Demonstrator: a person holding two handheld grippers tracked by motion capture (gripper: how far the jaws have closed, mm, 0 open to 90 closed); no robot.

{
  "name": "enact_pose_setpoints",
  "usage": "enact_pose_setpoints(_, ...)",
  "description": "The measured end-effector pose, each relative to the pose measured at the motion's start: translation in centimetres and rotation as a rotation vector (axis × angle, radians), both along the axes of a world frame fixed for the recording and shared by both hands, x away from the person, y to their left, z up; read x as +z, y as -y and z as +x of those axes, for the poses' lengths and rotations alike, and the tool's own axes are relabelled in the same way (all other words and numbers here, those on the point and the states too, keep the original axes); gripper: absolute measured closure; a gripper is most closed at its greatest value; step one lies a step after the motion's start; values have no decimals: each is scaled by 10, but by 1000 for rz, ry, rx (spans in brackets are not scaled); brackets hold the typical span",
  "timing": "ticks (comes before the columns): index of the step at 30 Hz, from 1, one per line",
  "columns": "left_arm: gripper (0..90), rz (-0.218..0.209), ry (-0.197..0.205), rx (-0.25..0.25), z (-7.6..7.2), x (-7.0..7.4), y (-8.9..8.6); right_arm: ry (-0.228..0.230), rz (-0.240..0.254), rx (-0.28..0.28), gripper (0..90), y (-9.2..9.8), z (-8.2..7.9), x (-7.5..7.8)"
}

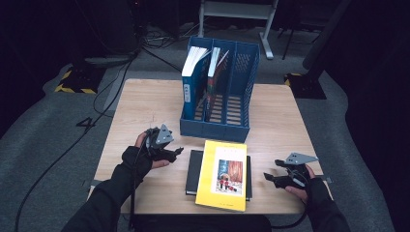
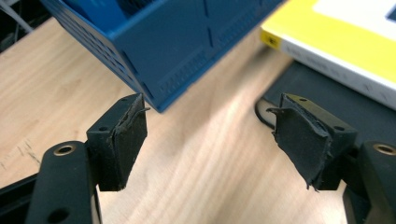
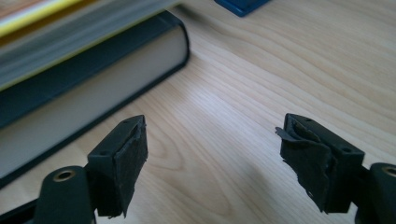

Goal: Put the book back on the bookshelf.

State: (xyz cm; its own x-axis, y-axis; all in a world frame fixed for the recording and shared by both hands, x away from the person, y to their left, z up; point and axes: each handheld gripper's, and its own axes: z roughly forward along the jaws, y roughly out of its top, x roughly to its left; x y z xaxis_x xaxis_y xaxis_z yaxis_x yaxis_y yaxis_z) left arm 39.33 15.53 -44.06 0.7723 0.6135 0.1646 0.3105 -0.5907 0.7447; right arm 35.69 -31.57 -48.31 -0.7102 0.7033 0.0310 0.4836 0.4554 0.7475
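Yellow book [image 1: 222, 175] lies between left gripper [image 1: 178, 152], right gripper [image 1: 269, 178]; jaws spread, empty

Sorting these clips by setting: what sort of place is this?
Probably a lab or office workspace: a wooden table on grey carpet, a blue file rack with books, cables trailing across the floor.

Yellow book [image 1: 222, 175] cover: lettering there, too small to read.
Blue book's [image 1: 189, 92] spine: marks blurred, unreadable.
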Motion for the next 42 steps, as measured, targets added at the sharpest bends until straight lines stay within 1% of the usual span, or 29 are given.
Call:
enact_pose_setpoints(2, 261, -6, -14, -21, -5, -3, 1, 3, 14, 22, 238, -4, -3, 6)
enact_pose_setpoints(5, 260, 1, -19, -56, -13, -8, 6, 5, 34, 60, 243, -11, -7, 13)
enact_pose_setpoints(8, 259, -2, -36, -95, -19, -11, 13, 11, 34, 99, 244, -19, -11, 19)
enact_pose_setpoints(9, 259, -2, -36, -95, -19, -11, 13, 12, 36, 107, 245, -21, -12, 21)
enact_pose_setpoints(10, 258, -4, -44, -112, -22, -11, 17, 13, 39, 112, 246, -23, -13, 22)
enact_pose_setpoints(11, 258, -4, -44, -112, -22, -11, 17, 13, 39, 112, 246, -23, -13, 22)
enact_pose_setpoints(12, 258, -15, -53, -122, -23, -12, 19, 17, 39, 120, 248, -25, -14, 24)
enact_pose_setpoints(15, 256, -21, -69, -147, -26, -14, 23, 20, 48, 137, 250, -29, -16, 28)
enact_pose_setpoints(17, 255, -20, -81, -163, -27, -16, 25, 22, 48, 147, 252, -32, -18, 31)
enact_pose_setpoints(18, 254, -15, -89, -180, -28, -18, 28, 21, 47, 155, 255, -36, -19, 33)
enact_pose_setpoints(19, 254, -15, -89, -180, -28, -18, 28, 21, 48, 160, 260, -37, -20, 34)
enact_pose_setpoints(20, 254, -6, -97, -198, -29, -19, 31, 22, 45, 162, 268, -39, -20, 35)
enact_pose_setpoints(21, 254, -8, -100, -204, -29, -19, 32, 16, 43, 165, 268, -41, -21, 36)
enact_pose_setpoints(23, 254, 1, -102, -218, -29, -21, 34, 13, 44, 180, 268, -45, -22, 39)
enact_pose_setpoints(26, 255, 11, -107, -220, -29, -22, 35, 5, 49, 189, 268, -49, -22, 41)
enact_pose_setpoints(28, 254, 14, -111, -227, -29, -23, 37, -4, 37, 206, 269, -55, -22, 42)
enact_pose_setpoints(30, 254, 15, -105, -230, -29, -23, 39, -12, 31, 211, 269, -57, -23, 42)
enact_pose_setpoints(34, 252, 15, -101, -235, -28, -24, 41, -26, 23, 253, 263, -66, -25, 44)
enact_pose_setpoints(35, 250, 17, -99, -232, -28, -24, 42, -29, 21, 256, 263, -67, -25, 44)
enact_pose_setpoints(39, 238, 0, -95, -227, -27, -26, 42, -48, 17, 280, 274, -72, -25, 45)
enact_pose_setpoints(42, 239, -10, -104, -226, -26, -26, 41, -68, -12, 289, 278, -77, -26, 45)
